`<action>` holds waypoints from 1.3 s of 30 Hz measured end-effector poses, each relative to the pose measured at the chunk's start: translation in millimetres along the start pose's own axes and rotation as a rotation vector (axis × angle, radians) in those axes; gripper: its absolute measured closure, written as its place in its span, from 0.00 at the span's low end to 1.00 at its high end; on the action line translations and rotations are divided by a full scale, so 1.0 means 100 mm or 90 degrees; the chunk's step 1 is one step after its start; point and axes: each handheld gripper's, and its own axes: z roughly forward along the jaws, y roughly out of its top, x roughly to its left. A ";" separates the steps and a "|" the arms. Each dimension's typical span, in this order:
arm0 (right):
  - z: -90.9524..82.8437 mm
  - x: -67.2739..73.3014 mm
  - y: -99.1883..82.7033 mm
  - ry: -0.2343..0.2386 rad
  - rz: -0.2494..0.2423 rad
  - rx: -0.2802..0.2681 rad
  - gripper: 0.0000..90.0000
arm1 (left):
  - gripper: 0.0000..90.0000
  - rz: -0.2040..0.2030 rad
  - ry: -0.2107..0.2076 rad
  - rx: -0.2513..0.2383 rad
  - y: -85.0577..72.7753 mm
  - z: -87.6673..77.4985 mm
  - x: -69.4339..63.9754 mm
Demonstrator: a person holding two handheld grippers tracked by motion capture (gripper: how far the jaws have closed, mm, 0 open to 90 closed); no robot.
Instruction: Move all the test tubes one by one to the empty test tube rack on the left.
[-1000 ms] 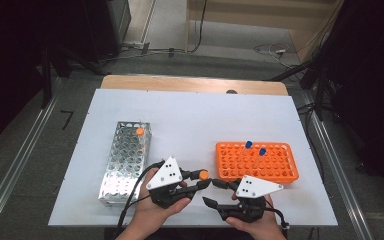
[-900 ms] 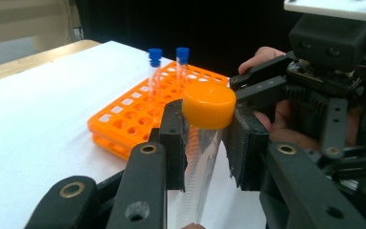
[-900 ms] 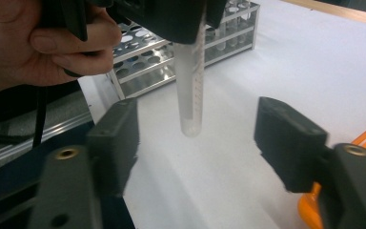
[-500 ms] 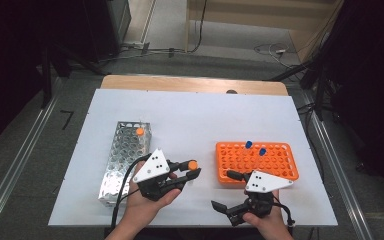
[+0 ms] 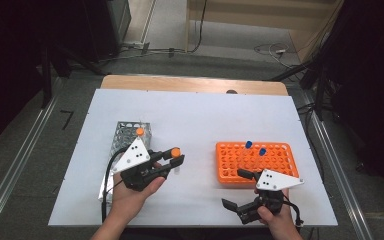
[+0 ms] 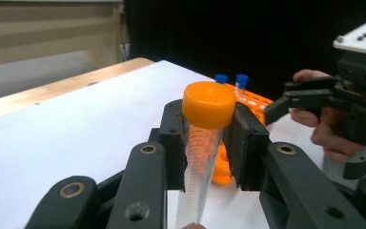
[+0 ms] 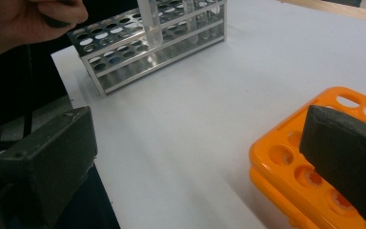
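Observation:
My left gripper [image 5: 174, 161] is shut on a clear tube with an orange cap [image 5: 175, 152], between the two racks. In the left gripper view the cap [image 6: 208, 104] sits above the pads [image 6: 246, 143], and the tube body [image 6: 198, 171] runs down between them. My right gripper [image 5: 237, 189] stands open at the near edge of the orange rack [image 5: 275, 160]. Its jaws have just been opening, and nothing is between them [image 7: 195, 162]. Two blue-capped tubes [image 5: 248, 144] stand in the orange rack.
A metal rack [image 5: 130, 132] lies at the left with one orange-capped tube [image 5: 139, 131] at its far end; it also appears in the right gripper view [image 7: 124, 52]. The white table [image 5: 195, 115] has a wooden strip along its far edge.
The left gripper has carried the orange-capped tube left and farther up the table, away from the right gripper. The right gripper's jaws have spread wide and it has drawn slightly right.

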 end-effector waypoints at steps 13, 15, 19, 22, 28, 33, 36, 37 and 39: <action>-0.17 -0.15 -0.06 -0.030 0.014 -0.004 0.00 | 0.79 -0.013 0.073 -0.018 0.03 -0.23 0.31; -0.19 -0.17 -0.06 -0.032 0.016 -0.004 0.00 | 0.79 -0.016 0.082 -0.020 0.02 -0.25 0.35; -0.22 -0.20 -0.07 -0.037 0.016 -0.006 0.00 | 0.79 -0.021 0.102 -0.024 0.01 -0.28 0.43; -0.23 -0.22 -0.08 -0.041 0.018 -0.003 0.00 | 0.79 -0.025 0.119 -0.028 0.00 -0.31 0.50; -0.26 -0.26 -0.09 -0.046 0.023 -0.003 0.00 | 0.79 -0.032 0.155 -0.037 -0.03 -0.34 0.63; -0.27 -0.28 -0.10 -0.047 0.023 -0.002 0.00 | 0.79 -0.037 0.184 -0.043 -0.07 -0.34 0.71; -0.27 -0.28 -0.10 -0.047 0.023 0.000 0.00 | 0.79 -0.042 0.196 -0.044 -0.11 -0.34 0.76; -0.27 -0.28 -0.10 -0.047 0.023 0.000 0.00 | 0.79 -0.045 0.198 -0.044 -0.11 -0.33 0.78; -0.27 -0.28 -0.11 -0.047 0.023 0.000 0.00 | 0.79 -0.046 0.203 -0.042 -0.13 -0.32 0.81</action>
